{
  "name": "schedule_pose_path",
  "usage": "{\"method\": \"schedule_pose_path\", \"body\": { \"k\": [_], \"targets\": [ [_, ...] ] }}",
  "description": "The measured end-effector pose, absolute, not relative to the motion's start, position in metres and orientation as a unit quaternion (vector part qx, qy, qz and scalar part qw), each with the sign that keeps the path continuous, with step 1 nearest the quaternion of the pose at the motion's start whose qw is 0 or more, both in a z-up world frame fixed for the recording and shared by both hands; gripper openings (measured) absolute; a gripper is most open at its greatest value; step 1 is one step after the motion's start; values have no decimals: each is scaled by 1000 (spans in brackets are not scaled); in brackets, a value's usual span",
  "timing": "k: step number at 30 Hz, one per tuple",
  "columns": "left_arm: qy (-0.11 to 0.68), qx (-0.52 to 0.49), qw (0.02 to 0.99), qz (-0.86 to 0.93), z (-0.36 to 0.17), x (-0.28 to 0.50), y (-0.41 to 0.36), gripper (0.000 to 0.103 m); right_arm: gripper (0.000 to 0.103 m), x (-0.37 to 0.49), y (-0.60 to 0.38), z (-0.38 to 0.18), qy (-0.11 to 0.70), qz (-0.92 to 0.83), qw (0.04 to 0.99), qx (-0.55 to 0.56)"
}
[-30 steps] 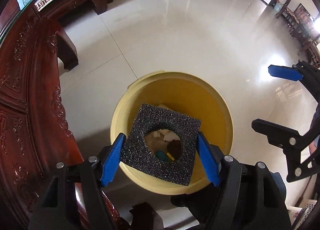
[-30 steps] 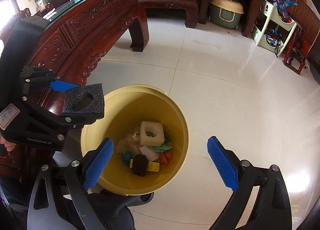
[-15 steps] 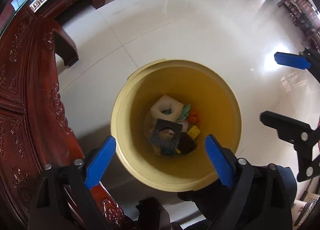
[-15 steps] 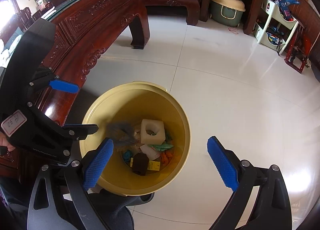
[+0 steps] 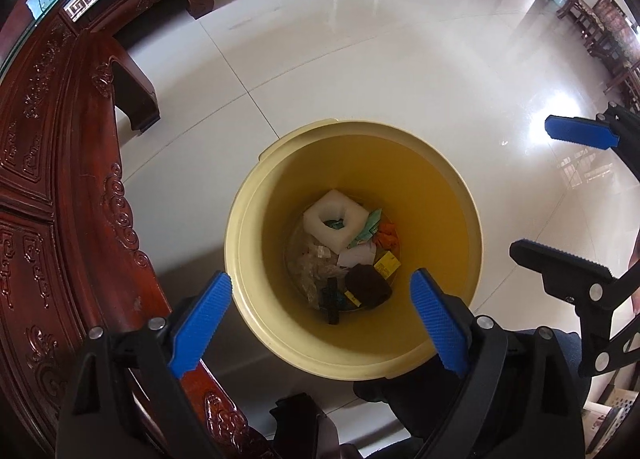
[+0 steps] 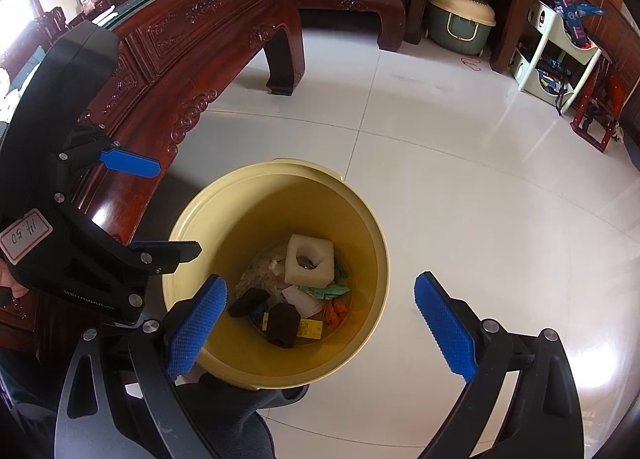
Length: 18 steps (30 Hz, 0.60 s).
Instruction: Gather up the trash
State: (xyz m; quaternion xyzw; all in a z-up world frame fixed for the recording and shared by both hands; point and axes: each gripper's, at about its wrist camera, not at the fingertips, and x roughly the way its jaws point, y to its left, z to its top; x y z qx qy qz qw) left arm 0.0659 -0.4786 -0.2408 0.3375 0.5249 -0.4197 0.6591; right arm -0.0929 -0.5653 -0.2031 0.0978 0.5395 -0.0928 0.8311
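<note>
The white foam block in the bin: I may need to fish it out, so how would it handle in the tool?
The white foam block looks light, perched atop loose trash in the bin. Its thick walls around a centre hole suggest it would hold shape yet give slightly when squeezed. Being square, it probably won't roll.

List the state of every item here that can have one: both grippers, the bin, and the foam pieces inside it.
Left gripper: open, nothing between its fingers, above the bin.
Right gripper: open, empty.
Yellow bin: upright on the floor, no lid, trash covering its bottom.
White foam block: lying in the bin, hole facing up.
Black foam piece: lying in the bin among the trash.
</note>
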Motion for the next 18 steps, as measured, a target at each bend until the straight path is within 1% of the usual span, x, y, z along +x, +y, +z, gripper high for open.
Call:
{"method": "schedule_pose_path", "body": {
  "k": [8,18],
  "targets": [
    [491,325,688,-423,-214,56,-470,90,92,-99,-553,-187,532,-105,836,85],
    [436,272,737,-440,-158,37,-431,90,92,-113,-525,-131,494,-141,856,52]
  ]
}}
